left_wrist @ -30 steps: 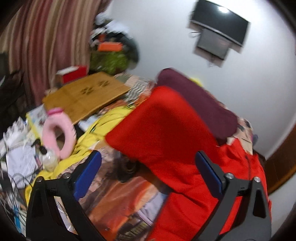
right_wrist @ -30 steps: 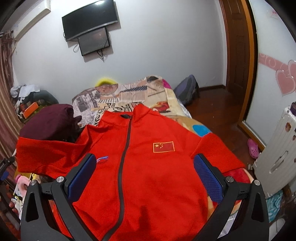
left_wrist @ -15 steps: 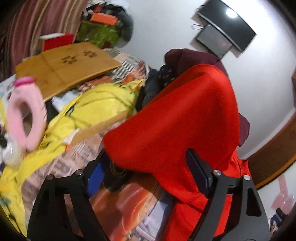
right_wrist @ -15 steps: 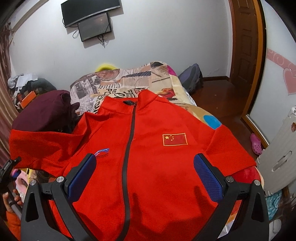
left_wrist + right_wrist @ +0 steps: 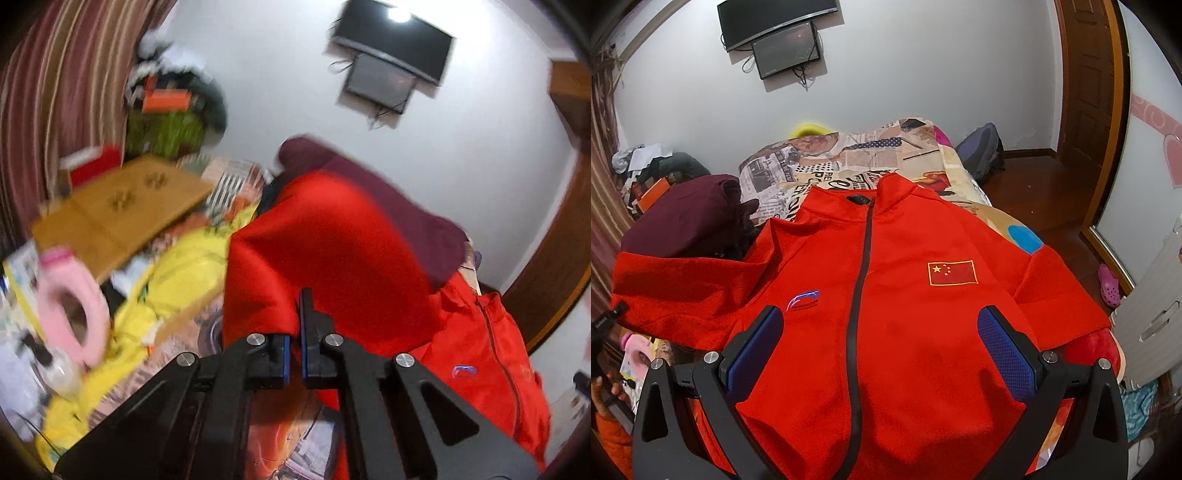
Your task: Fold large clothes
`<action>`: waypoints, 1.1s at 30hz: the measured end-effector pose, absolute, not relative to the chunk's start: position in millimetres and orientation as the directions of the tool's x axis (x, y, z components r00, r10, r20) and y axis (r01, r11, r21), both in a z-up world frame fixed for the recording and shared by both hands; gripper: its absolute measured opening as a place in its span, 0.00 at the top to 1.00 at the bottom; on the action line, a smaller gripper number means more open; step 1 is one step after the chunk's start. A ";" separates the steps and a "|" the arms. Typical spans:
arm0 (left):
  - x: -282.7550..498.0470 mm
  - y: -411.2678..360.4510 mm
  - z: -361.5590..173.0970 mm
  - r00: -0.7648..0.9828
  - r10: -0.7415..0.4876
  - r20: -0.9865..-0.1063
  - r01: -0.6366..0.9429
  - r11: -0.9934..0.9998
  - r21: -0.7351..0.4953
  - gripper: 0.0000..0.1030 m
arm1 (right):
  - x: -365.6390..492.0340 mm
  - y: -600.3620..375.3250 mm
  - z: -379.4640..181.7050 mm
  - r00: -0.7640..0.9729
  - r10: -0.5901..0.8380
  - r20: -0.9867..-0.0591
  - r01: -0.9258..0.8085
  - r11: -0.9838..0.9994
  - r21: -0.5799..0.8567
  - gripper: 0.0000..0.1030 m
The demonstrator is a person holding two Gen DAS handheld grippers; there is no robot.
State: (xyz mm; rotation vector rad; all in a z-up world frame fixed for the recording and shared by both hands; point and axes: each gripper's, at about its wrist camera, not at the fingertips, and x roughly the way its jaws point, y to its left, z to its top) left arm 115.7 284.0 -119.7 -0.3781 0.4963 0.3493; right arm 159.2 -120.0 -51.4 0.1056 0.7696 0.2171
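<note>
The left claw (image 5: pixel 293 354) is pressed together, pinching the cuff edge of the sleeve (image 5: pixel 325 258). The right claw (image 5: pixel 881 349) hangs spread above the red jacket (image 5: pixel 886 314), which lies face up on the bed (image 5: pixel 849 162) beneath it. The jacket looks soft, light and floppy; cuffs and hem seem the best places to grip.

- The bed (image 5: pixel 886 155), covered in a newspaper-print sheet, fills the middle of the right wrist view.
- A red jacket (image 5: pixel 886 314) lies spread flat on it, zip up, collar toward the upper middle of the frame.
- A maroon garment (image 5: pixel 683 218) sits bunched at centre left, beside the jacket's sleeve.
- In the left wrist view, a yellow garment (image 5: pixel 173 273) lies crumpled at left of centre.
- A wooden board (image 5: pixel 122 206) rests at upper left, a pink ring cushion (image 5: pixel 70 306) at far left.
</note>
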 end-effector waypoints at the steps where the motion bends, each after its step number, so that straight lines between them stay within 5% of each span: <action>1: 115.3 276.5 -110.7 0.831 0.235 -0.504 -0.398 0.884 -0.245 0.98 | 158.9 -120.5 -50.9 0.699 0.236 -0.675 -0.160 0.972 0.175 0.00; 10: 139.9 192.5 -35.0 0.911 0.139 -0.387 -0.208 0.968 -0.142 0.98 | 153.0 -127.7 -47.8 0.725 0.252 -0.641 -0.181 0.968 0.175 0.00; 16: 177.1 131.7 -20.7 0.919 0.011 -0.395 -0.056 0.993 -0.102 0.98 | 153.0 -138.8 -46.1 0.745 0.247 -0.620 -0.181 0.969 0.169 0.00; 26: 234.6 17.4 -56.3 0.785 -0.260 -0.563 0.230 0.965 -0.126 0.98 | 155.0 -157.1 -49.1 0.764 0.217 -0.608 -0.161 0.976 0.146 0.00; 33: 245.9 -50.4 -117.9 0.628 -0.303 -0.717 0.335 0.937 -0.101 0.98 | 151.8 -164.9 -54.1 0.761 0.202 -0.616 -0.154 0.979 0.130 0.00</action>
